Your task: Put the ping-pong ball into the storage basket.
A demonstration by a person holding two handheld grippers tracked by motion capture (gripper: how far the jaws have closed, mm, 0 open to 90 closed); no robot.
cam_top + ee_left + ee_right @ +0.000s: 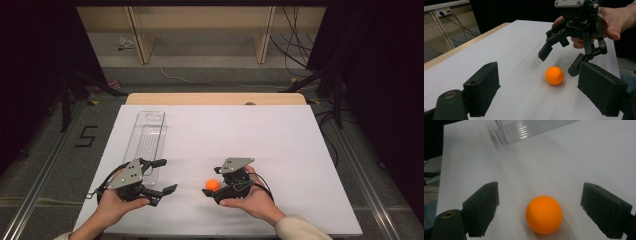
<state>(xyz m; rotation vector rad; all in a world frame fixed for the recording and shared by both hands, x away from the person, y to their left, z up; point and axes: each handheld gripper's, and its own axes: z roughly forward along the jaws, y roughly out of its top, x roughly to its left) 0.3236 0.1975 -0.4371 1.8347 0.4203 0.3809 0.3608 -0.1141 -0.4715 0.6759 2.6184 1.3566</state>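
Reaching for the small orange plastic ball [213, 184] on the white table [280, 150], we judge. High view: right gripper [214, 187] wide, ball between its jaws; left gripper [162, 176] wide, well left of ball; clear ribbed tray [146, 135] beyond, far end faint. Left gripper view: ball untouched. Right gripper view: next, close squarely; tray blurred, cut off.

Orange ball [544, 214], resting on white table [280, 145]
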